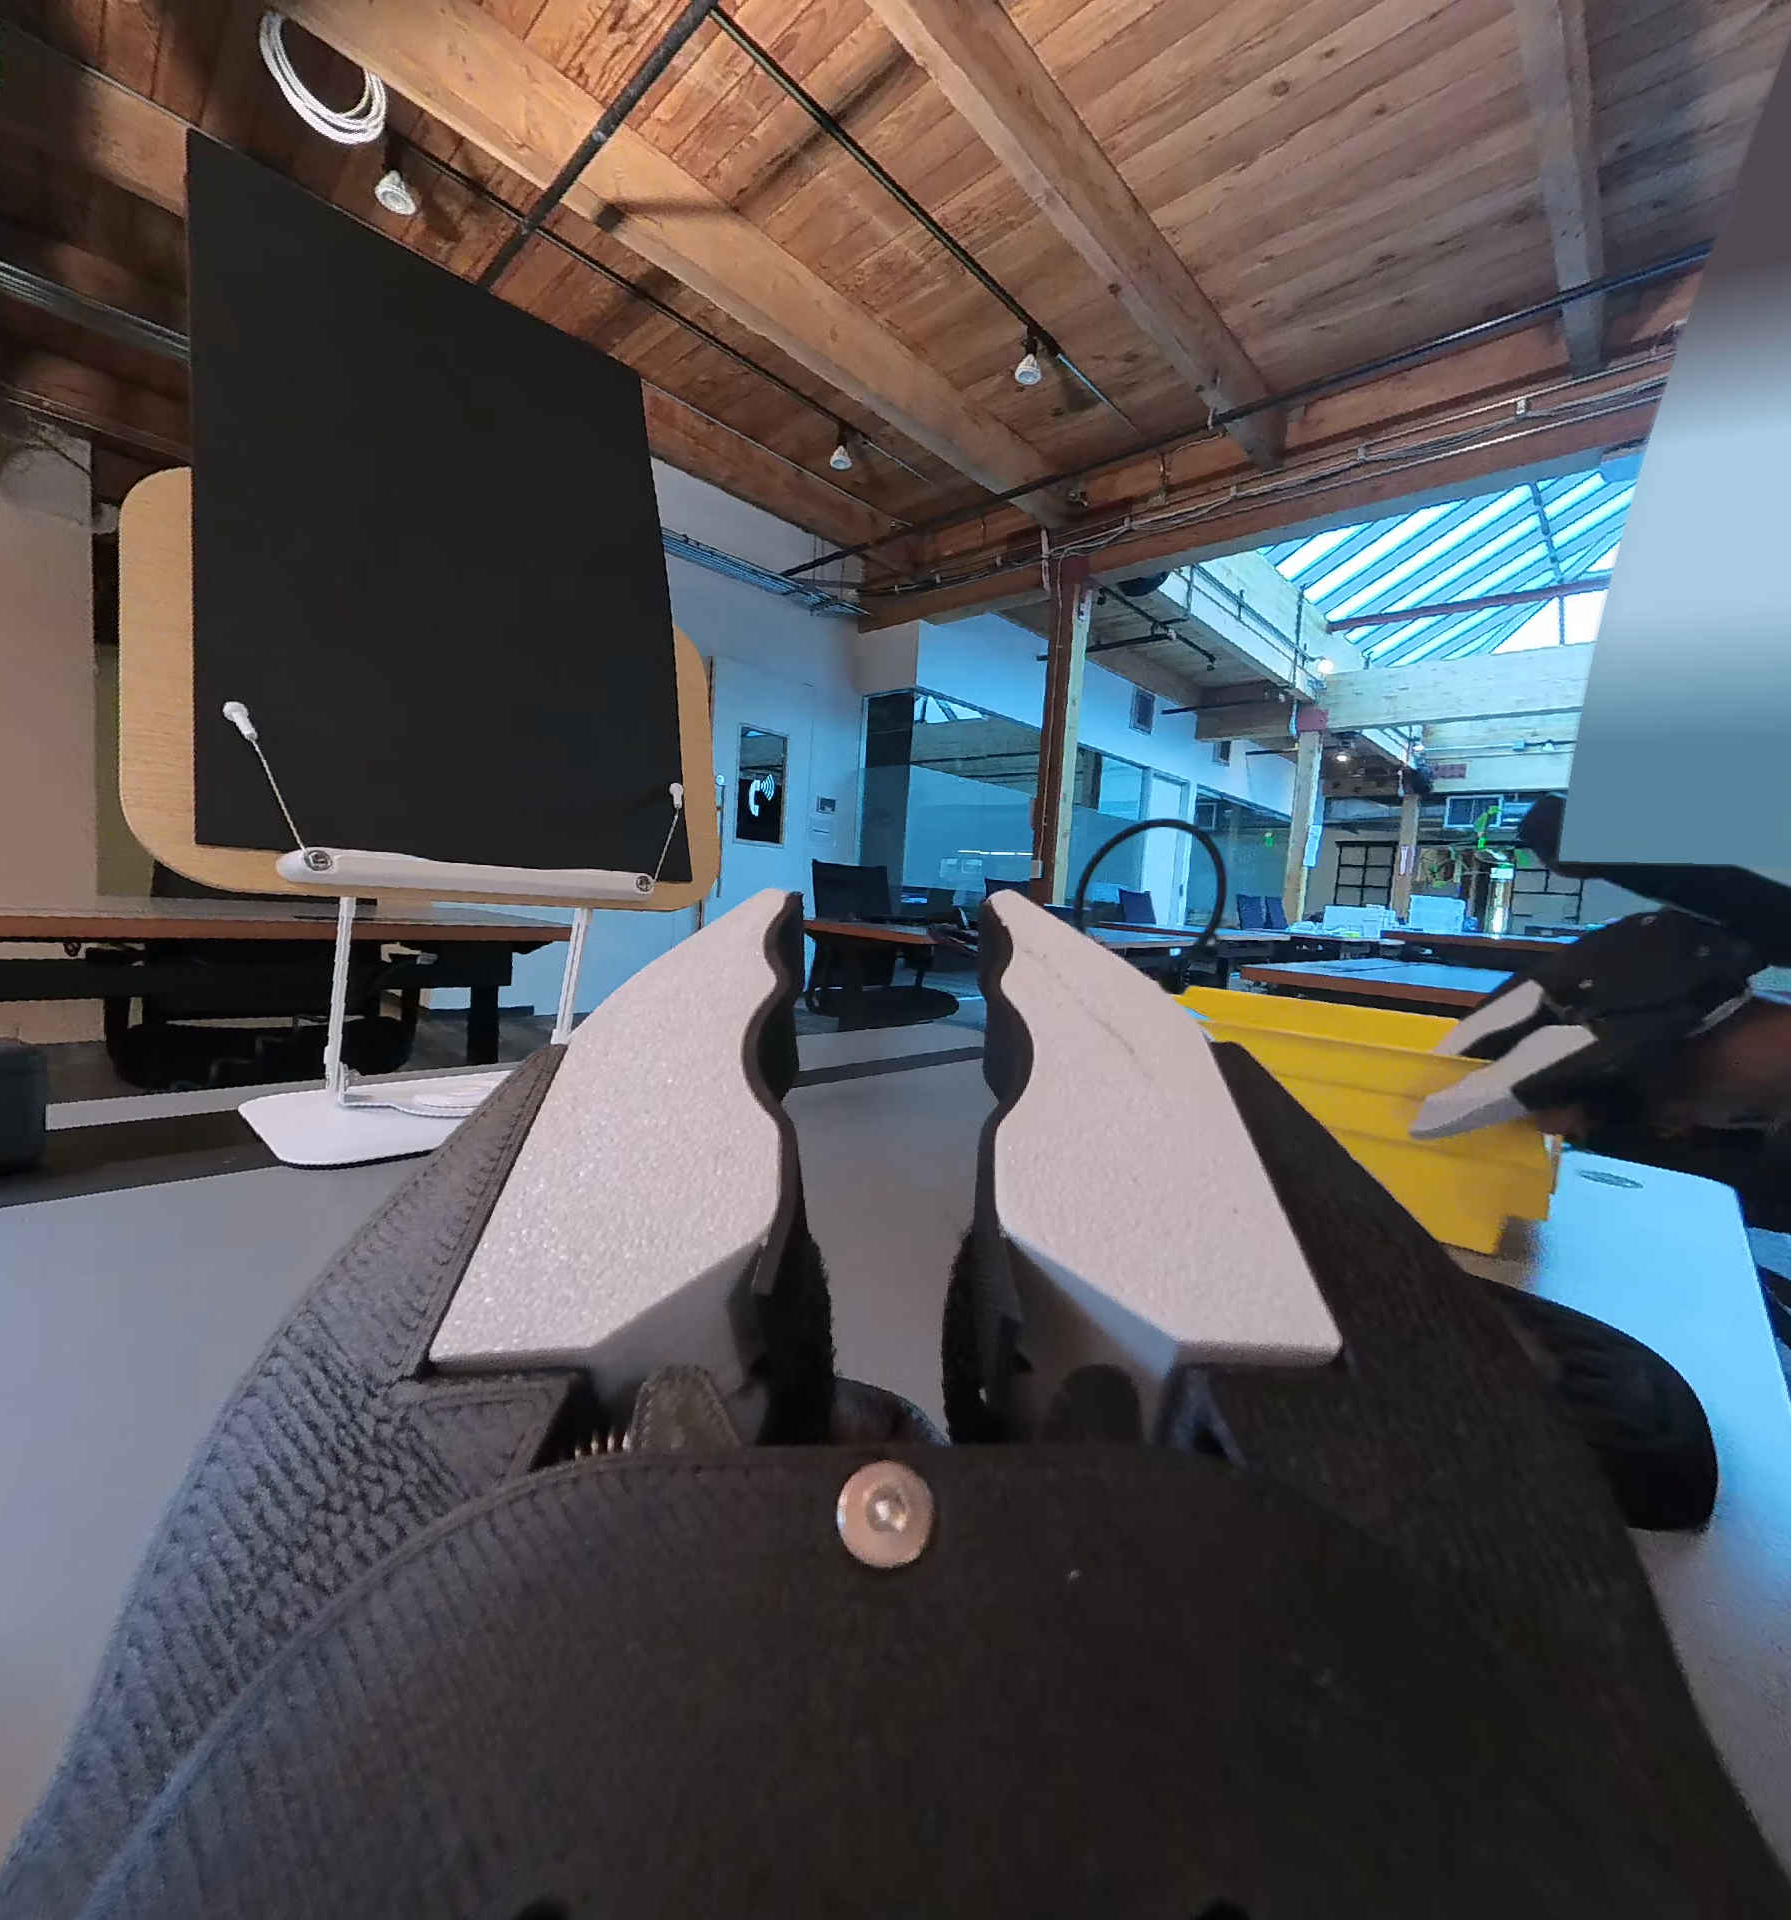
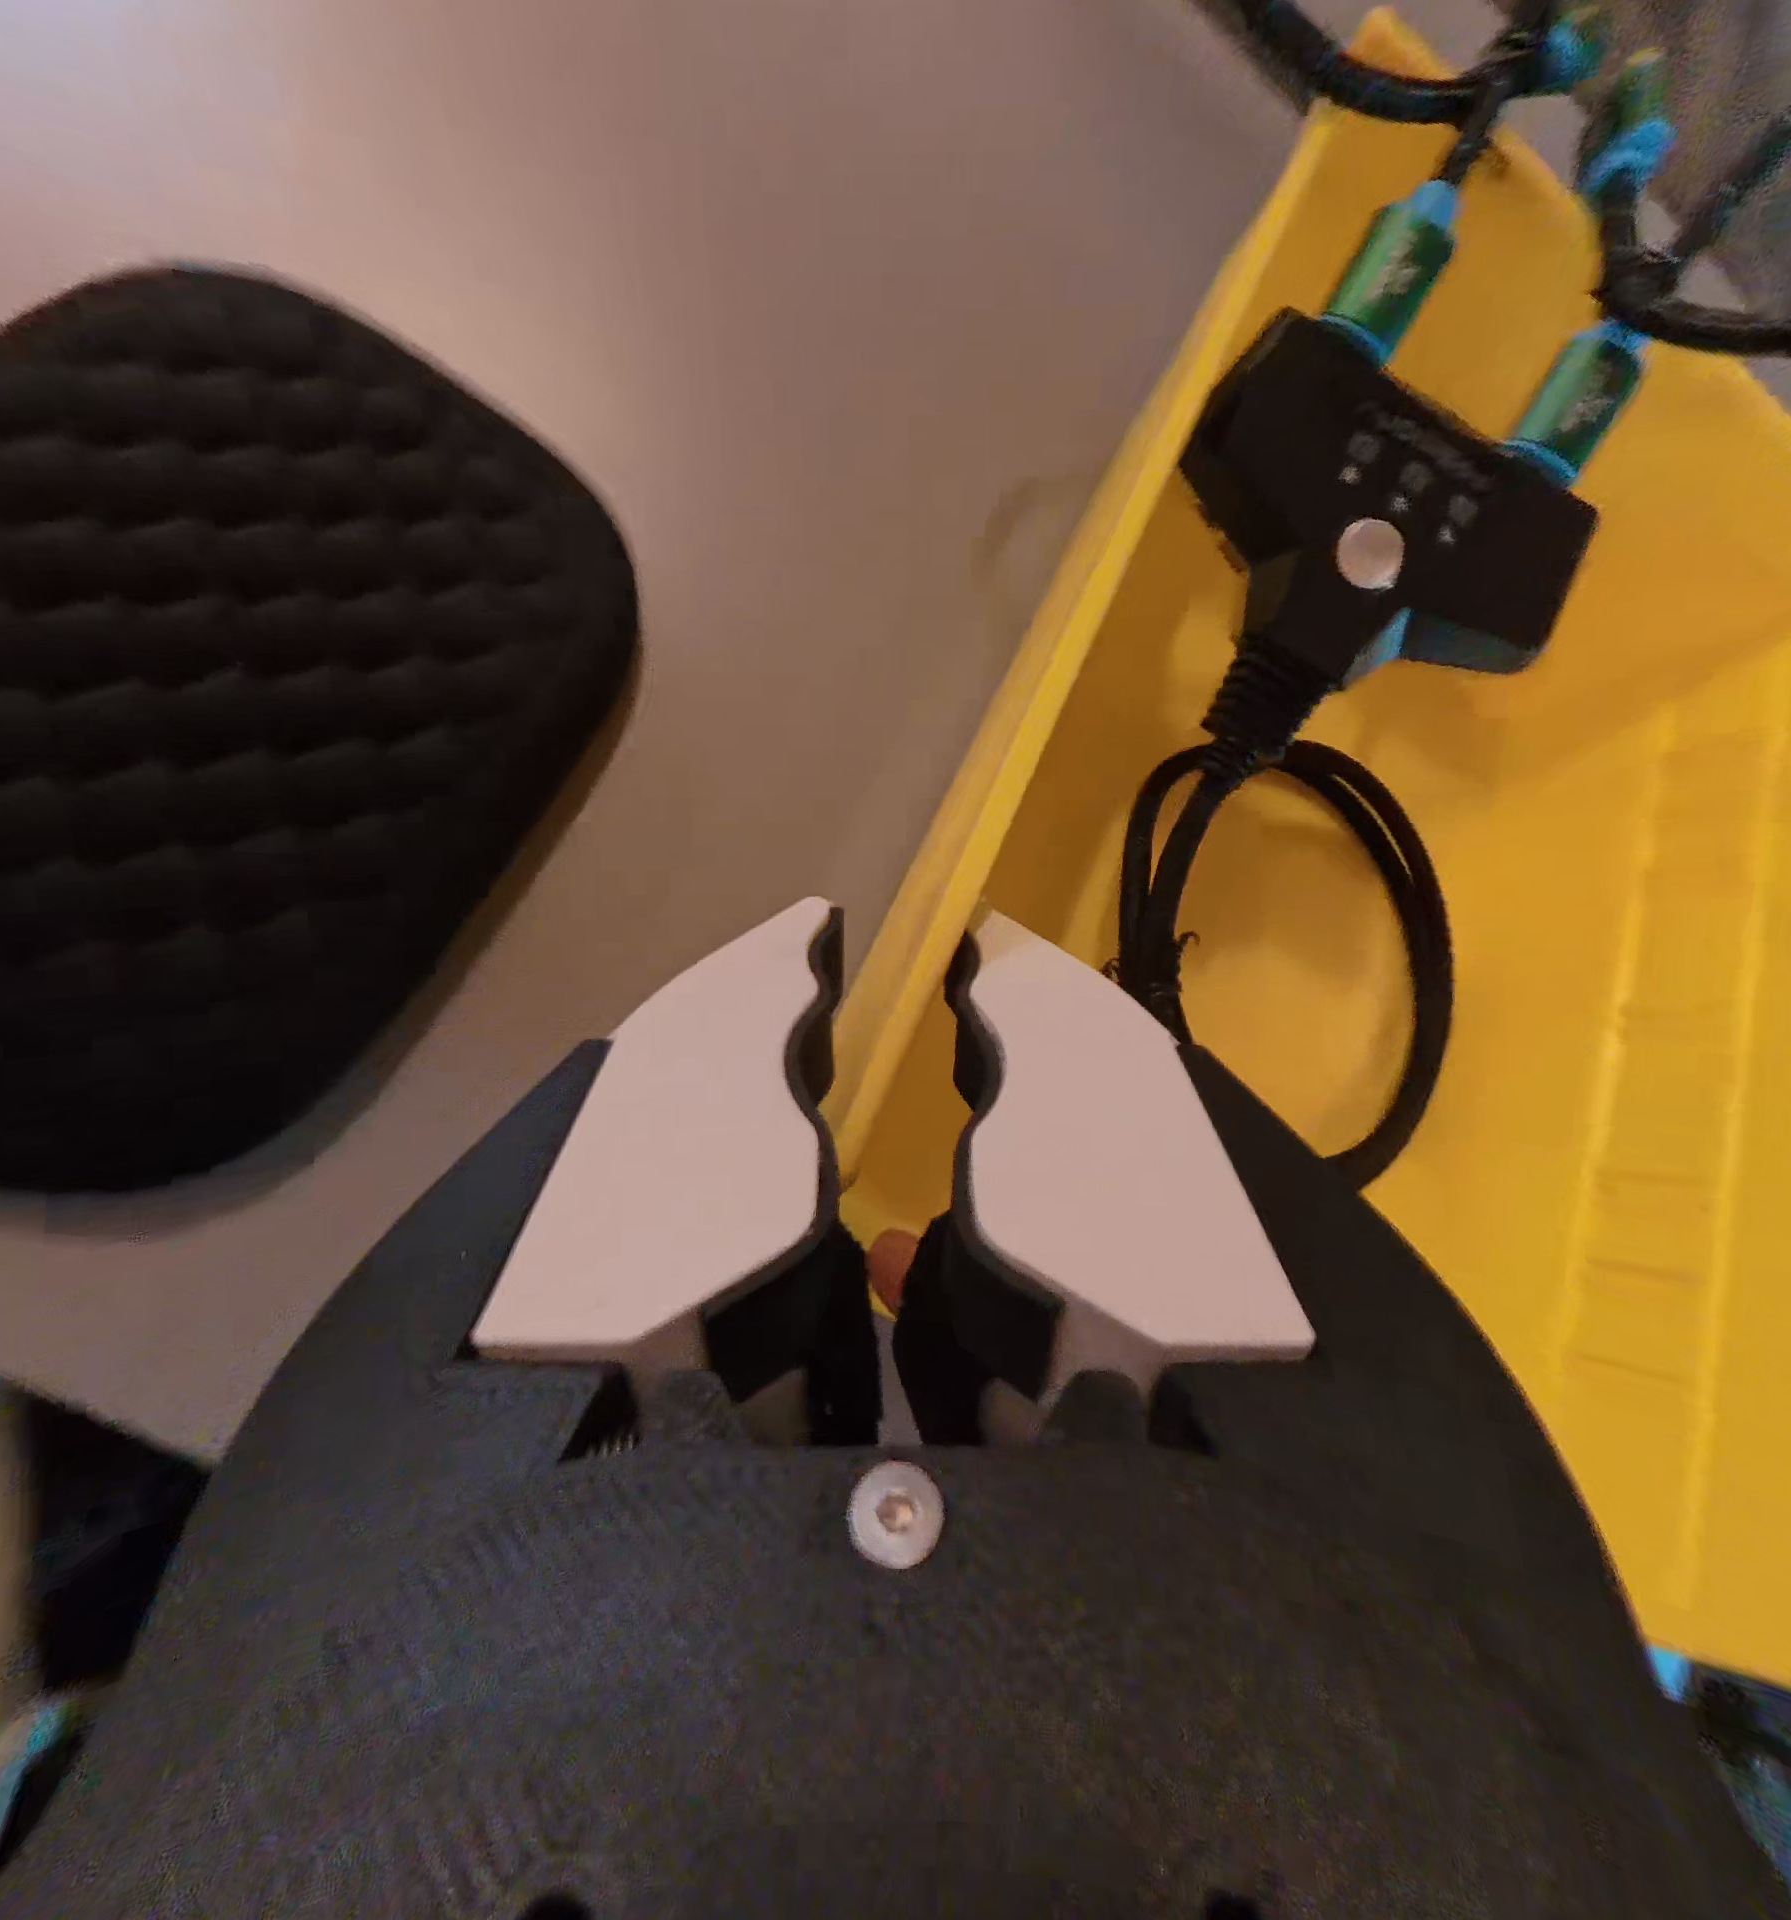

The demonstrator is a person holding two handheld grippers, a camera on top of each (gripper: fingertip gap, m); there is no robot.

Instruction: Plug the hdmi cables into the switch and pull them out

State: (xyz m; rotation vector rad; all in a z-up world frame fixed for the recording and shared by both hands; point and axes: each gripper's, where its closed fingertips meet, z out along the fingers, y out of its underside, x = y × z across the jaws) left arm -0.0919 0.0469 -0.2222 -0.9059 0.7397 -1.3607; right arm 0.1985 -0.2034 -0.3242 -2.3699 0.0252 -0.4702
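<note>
Right wrist view: HDMI switch (image 2: 1390, 509) lies ahead-right in yellow bin (image 2: 1701, 1039), plugs (image 2: 1582, 400) pointing away; right gripper (image 2: 896, 940), slightly parted and empty, is nearer.

A ceiling of wooden planks and beams (image 1: 974, 208) is seen across the top of the left wrist view, crossed by black tracks carrying small spotlights (image 1: 1026, 366). A bright skylight (image 1: 1473, 561) is set at the upper right. White walls (image 1: 745, 623) and glass partitions (image 1: 964, 800) are shown at mid-frame, with long wooden tables (image 1: 247, 925) and dark office chairs (image 1: 860, 935) beyond the grey bench (image 1: 143, 1351).
</note>
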